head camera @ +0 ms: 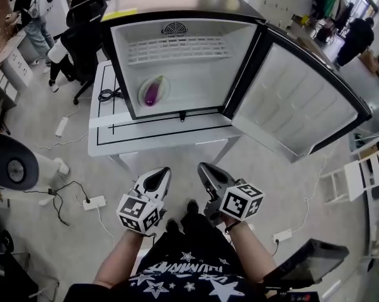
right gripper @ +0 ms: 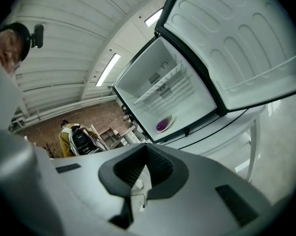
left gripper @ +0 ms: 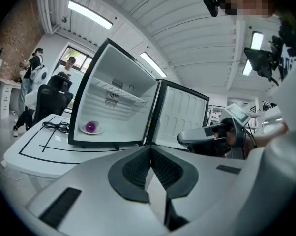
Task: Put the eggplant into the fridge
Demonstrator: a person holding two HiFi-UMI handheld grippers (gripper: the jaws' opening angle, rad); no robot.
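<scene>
The eggplant point(head camera: 152, 93) already lies on a plate point(head camera: 165, 87) inside the fridge point(head camera: 196, 77), upper centre, well apart from both empty, closed claws: left gripper point(head camera: 159, 173), right gripper point(head camera: 206, 168) (nearer the open door point(head camera: 296, 106)).

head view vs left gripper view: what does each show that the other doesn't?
Head view only: a power strip on the floor, and the left gripper from above with its marker cube. Left gripper view only: the ceiling lights, and the left gripper's jaws close up, together with nothing between them. Both: the open fridge, the eggplant on a plate inside it, the black cable on the white table, and the right gripper.
</scene>
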